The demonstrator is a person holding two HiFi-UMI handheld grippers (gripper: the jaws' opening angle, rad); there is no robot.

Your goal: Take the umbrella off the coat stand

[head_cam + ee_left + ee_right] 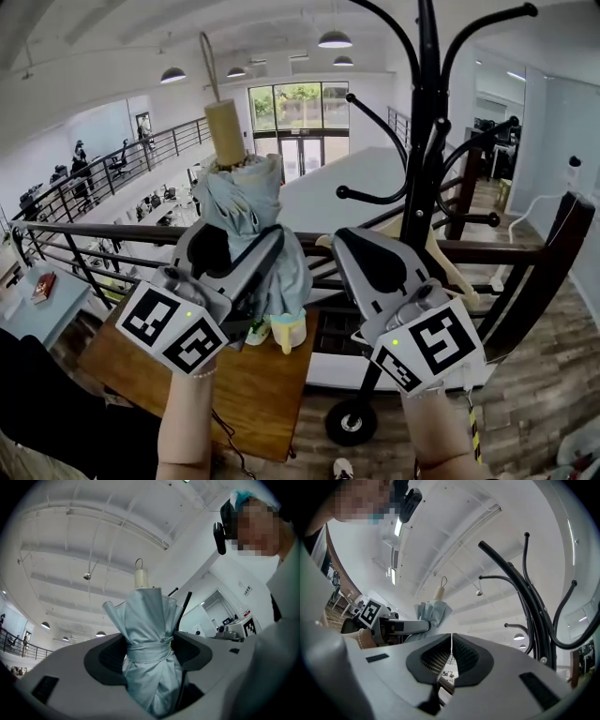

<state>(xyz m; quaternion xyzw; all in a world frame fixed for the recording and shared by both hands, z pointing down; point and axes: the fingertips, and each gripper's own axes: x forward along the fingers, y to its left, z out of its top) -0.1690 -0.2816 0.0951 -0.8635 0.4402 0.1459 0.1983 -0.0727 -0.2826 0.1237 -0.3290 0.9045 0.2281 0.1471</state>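
A folded pale blue umbrella (251,225) with a tan handle (225,131) and a thin loop stands upright in the left of the head view. My left gripper (246,258) is shut on the umbrella (151,653) around its strapped middle, clear of the stand. The black coat stand (424,141) with curved hooks rises at centre right, its round base on the floor. My right gripper (367,267) sits in front of the stand's pole, shut with nothing between its pads (466,657). In the right gripper view, the stand (534,606) is at right and the umbrella (433,611) at left.
A dark railing (112,246) runs across behind the grippers, over an open office floor below. A wooden table (234,394) lies beneath my left gripper. A dark wooden post (553,262) slants at right. A wooden hanger (450,267) hangs low on the stand.
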